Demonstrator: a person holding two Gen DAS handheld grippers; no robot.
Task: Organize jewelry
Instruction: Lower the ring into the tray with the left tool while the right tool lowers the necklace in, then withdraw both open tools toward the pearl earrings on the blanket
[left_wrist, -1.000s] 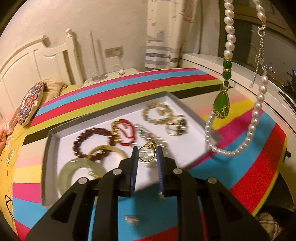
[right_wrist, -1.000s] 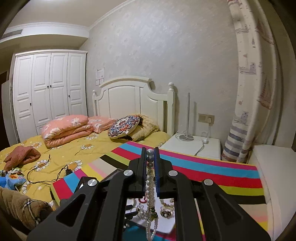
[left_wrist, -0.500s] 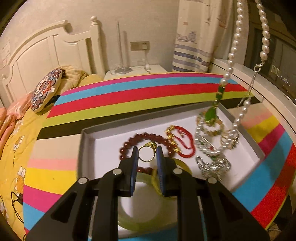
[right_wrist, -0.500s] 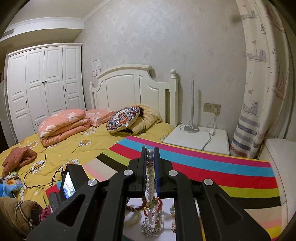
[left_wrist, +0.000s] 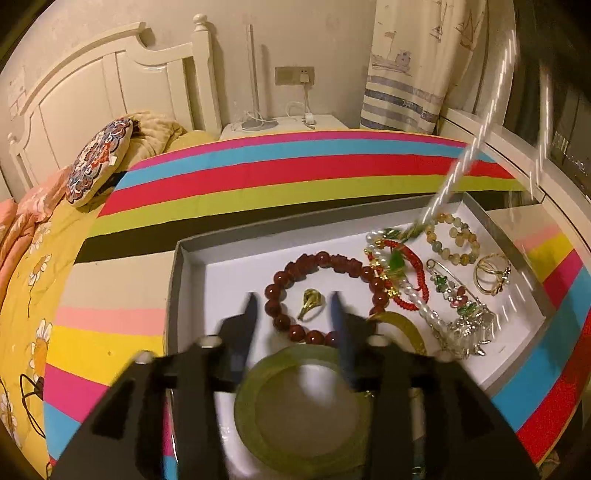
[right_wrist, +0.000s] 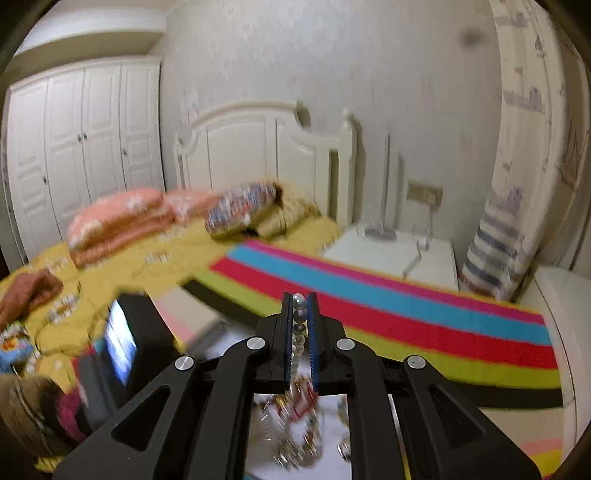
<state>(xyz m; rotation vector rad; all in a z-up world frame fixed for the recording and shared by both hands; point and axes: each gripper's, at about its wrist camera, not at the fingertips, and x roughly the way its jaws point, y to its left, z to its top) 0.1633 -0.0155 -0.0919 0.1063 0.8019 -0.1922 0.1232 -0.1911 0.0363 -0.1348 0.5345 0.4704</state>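
A white tray (left_wrist: 192, 273) holds the jewelry on a striped cloth. My left gripper (left_wrist: 293, 306) is open above the tray. A gold ring (left_wrist: 311, 298) lies loose below its fingertips, inside a dark red bead bracelet (left_wrist: 280, 291). A pale green bangle (left_wrist: 258, 424) lies under the left fingers. My right gripper (right_wrist: 299, 306) is shut on a pearl necklace (right_wrist: 298, 325). In the left wrist view the necklace (left_wrist: 417, 302) hangs blurred from the upper right, its lower end and green pendant (left_wrist: 396, 263) resting in the tray.
A red cord bracelet (left_wrist: 413, 258), a pale bead bracelet (left_wrist: 452, 240), gold rings (left_wrist: 493, 275) and a brooch (left_wrist: 458, 299) fill the tray's right half. A bed with pillows (right_wrist: 122, 221) lies left. A nightstand (right_wrist: 391, 251) stands behind.
My left gripper opened and let the gold ring drop into the tray. The pearl necklace swung lower, its end now lying in the tray. The right view has become blurred with motion.
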